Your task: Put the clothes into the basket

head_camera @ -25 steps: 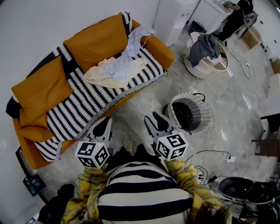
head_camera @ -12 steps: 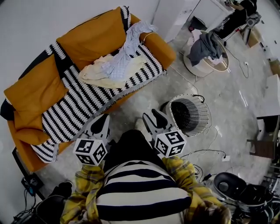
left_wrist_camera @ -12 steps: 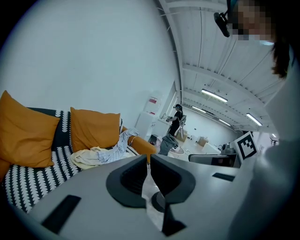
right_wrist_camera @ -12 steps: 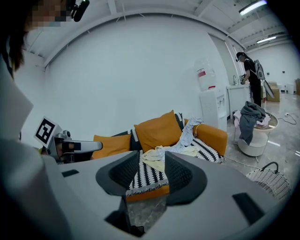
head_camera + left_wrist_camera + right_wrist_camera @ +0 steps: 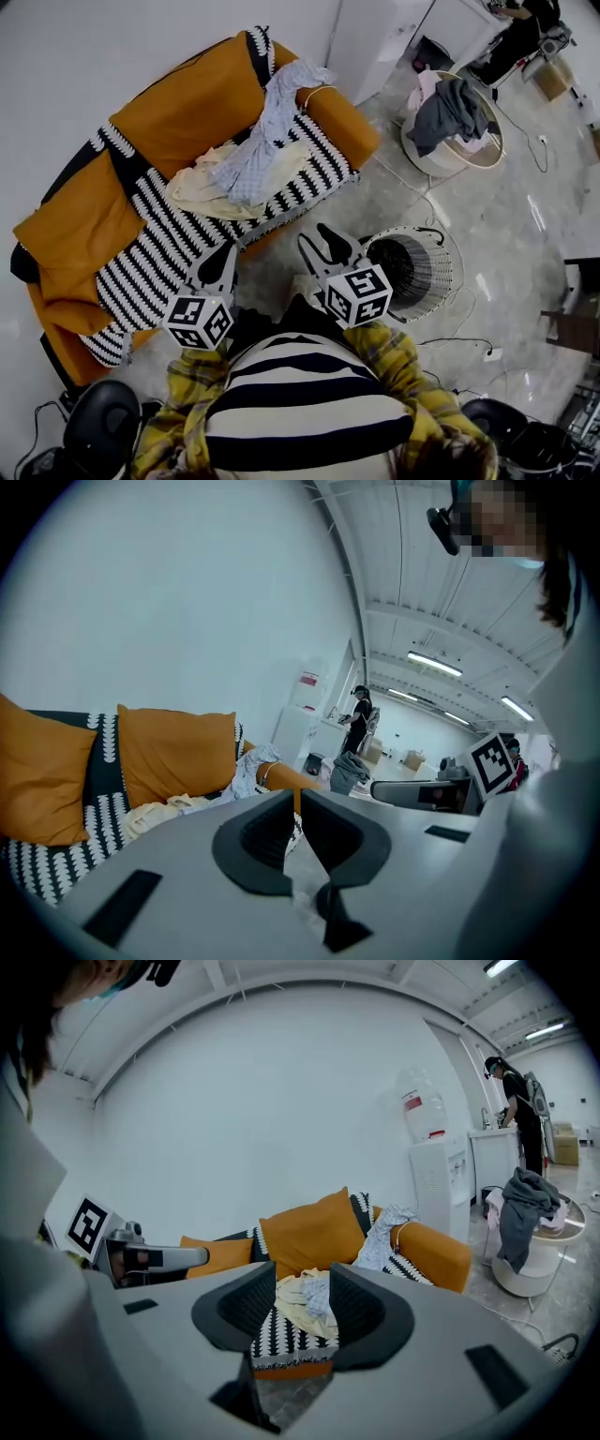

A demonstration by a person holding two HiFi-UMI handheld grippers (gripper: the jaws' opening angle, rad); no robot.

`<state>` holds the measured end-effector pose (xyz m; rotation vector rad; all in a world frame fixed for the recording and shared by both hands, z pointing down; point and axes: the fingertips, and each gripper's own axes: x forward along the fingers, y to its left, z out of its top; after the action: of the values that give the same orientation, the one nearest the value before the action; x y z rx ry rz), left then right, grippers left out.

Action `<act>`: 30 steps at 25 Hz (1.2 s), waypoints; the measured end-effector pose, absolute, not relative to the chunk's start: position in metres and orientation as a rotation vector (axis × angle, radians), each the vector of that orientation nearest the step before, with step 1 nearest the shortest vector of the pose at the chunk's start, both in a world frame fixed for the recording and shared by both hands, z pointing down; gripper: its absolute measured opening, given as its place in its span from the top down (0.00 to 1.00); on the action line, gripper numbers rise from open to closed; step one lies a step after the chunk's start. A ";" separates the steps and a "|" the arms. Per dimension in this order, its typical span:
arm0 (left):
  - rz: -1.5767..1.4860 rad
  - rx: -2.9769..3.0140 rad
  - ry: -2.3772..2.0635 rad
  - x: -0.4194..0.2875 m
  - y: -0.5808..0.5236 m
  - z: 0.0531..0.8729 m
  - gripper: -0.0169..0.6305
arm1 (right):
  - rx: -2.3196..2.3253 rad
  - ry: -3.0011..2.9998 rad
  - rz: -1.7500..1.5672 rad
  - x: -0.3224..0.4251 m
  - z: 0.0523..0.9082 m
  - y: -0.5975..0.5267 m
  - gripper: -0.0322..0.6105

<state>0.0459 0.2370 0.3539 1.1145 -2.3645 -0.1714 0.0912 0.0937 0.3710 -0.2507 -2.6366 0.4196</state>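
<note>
Two garments lie on the orange sofa: a pale yellow one [image 5: 208, 187] [image 5: 292, 1296] and a light blue patterned one [image 5: 267, 127] [image 5: 380, 1234] [image 5: 246, 772] draped up over the armrest. An empty white wire basket [image 5: 441, 239] stands on the floor just right of my right gripper [image 5: 328, 246] [image 5: 302, 1302]. That gripper is open with nothing between its jaws, and through the gap I see the yellow garment well ahead. My left gripper [image 5: 221, 262] [image 5: 295, 803] hangs near the sofa's front edge, its jaws together and empty.
A black-and-white striped throw [image 5: 159, 244] covers the sofa seat, with orange cushions [image 5: 84, 220] at the left. A round tub [image 5: 487, 155] with grey clothes stands at the far right by a white cabinet [image 5: 370, 37]. Cables [image 5: 459, 328] trail on the floor.
Both grippers have moved forward toward the sofa, which now lies closer. The wire basket now sits right beside the right gripper. Both grippers stay empty.
</note>
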 end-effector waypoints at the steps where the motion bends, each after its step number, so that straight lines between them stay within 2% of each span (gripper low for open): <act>1: -0.168 1.113 -2.364 0.042 0.231 0.355 0.92 | -0.257 -2.632 0.423 0.086 0.373 0.089 0.69; 14: -0.155 1.028 -2.363 -0.004 0.210 0.369 0.92 | -0.320 -2.545 0.470 0.017 0.411 0.069 0.69; 30: -0.141 1.073 -2.231 -0.102 0.220 0.410 0.92 | -0.224 -2.453 0.477 -0.083 0.453 0.082 0.69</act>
<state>-0.1018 0.2198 0.4103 1.0726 -2.2307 -0.1408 -0.0830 0.0824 0.4534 -0.2244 -2.4531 0.4774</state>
